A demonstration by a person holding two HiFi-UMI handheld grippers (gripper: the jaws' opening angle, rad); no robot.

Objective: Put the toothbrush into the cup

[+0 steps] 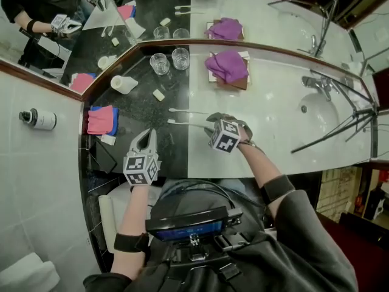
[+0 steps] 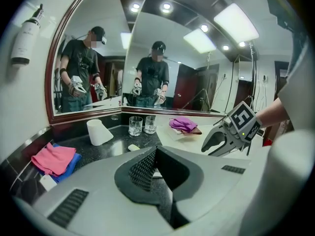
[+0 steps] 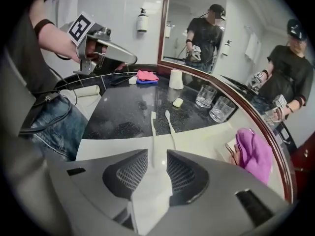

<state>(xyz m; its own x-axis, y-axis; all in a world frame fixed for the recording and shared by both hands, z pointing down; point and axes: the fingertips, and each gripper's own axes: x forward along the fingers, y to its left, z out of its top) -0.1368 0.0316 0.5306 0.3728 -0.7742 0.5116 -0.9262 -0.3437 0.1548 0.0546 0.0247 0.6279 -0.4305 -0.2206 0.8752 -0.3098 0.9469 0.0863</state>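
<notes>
Right gripper (image 3: 156, 157) lined up over the toothbrush (image 3: 153, 132)!
It lies flat on the counter (image 1: 273, 140), well apart from the two glasses (image 1: 180, 58) on the person's side, its handle running in between the right jaws. They're spread wide, pads not touching it, likely to straddle it for a pinch. Left gripper (image 1: 146, 137), jaws pressed together and empty, hangs near-side of the glasses too, seemingly keeping clear.
</notes>
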